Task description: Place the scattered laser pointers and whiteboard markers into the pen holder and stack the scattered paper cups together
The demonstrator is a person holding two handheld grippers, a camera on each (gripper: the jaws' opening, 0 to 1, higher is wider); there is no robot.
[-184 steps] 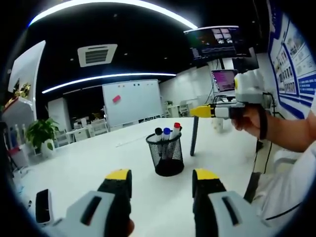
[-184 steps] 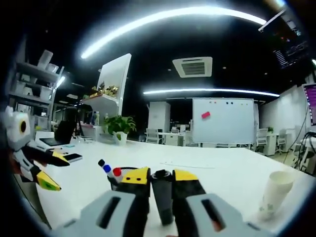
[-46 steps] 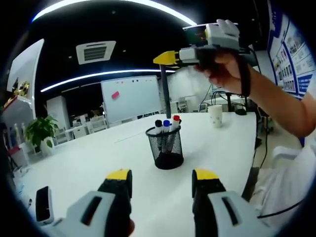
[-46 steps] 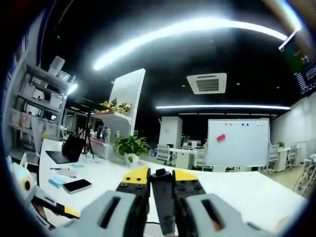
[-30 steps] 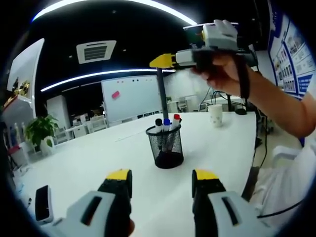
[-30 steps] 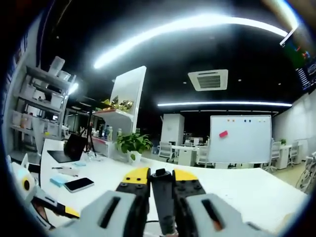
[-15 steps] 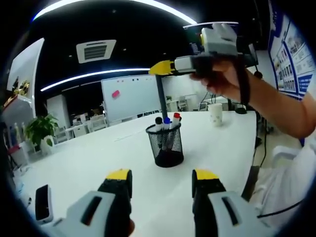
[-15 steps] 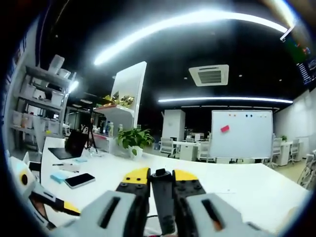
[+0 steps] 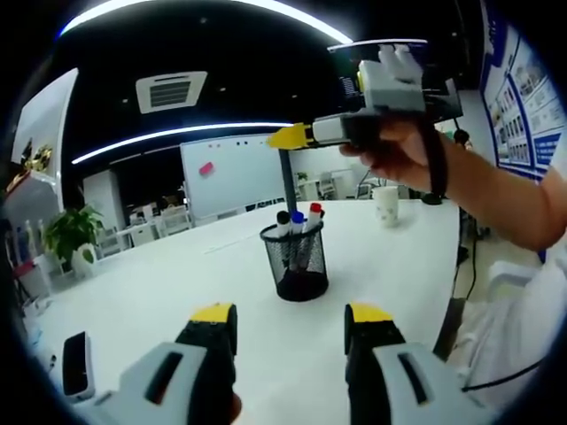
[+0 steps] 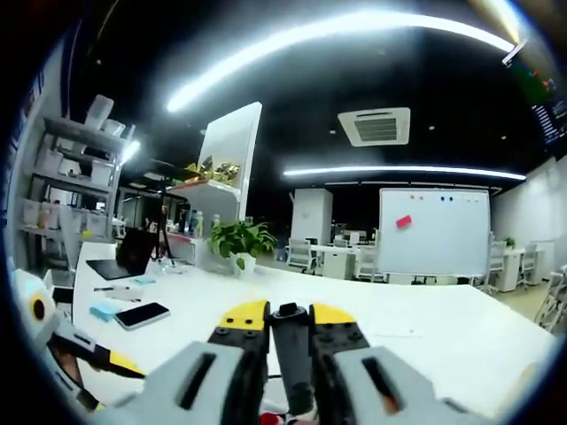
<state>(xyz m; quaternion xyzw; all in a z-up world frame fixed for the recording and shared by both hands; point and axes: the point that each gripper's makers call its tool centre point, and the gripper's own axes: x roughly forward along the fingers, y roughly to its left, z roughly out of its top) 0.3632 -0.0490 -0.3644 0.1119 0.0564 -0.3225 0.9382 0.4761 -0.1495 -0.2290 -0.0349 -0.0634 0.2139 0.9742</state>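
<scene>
- In the left gripper view the right gripper (image 9: 291, 136) sat in the upper middle of the frame, held by a hand (image 9: 399, 155), its jaws clamped on the top end of a dark marker (image 9: 287, 177).
- The marker hung upright, long axis vertical, straight above the pen holder (image 9: 295, 261), a black mesh cup at the centre of the white table (image 9: 159, 283).
- Its lower end looked level with the caps at the rim, though whether it had entered the cup I could not tell from there.
- Three markers already stood in the holder: a black cap (image 9: 282, 217), a blue cap (image 9: 298, 215) and a red cap (image 9: 314, 211).
- The coming move seemed a plain lowering; those caps were what the marker might catch on.
- In the right gripper view the same marker (image 10: 293, 354) rose between the yellow-tipped jaws at the bottom centre.
- The left gripper (image 9: 292, 320) stayed low at the bottom of its own view, jaws apart and holding nothing, well short of the holder; the right one was clearly the nearer.
- A paper cup (image 9: 385, 205) stood farther back on the right, well apart from the holder.
- A phone (image 9: 75, 366) lay at the lower left edge.
- A potted plant (image 9: 74, 237) and a whiteboard (image 9: 232, 179) stood in the background.
</scene>
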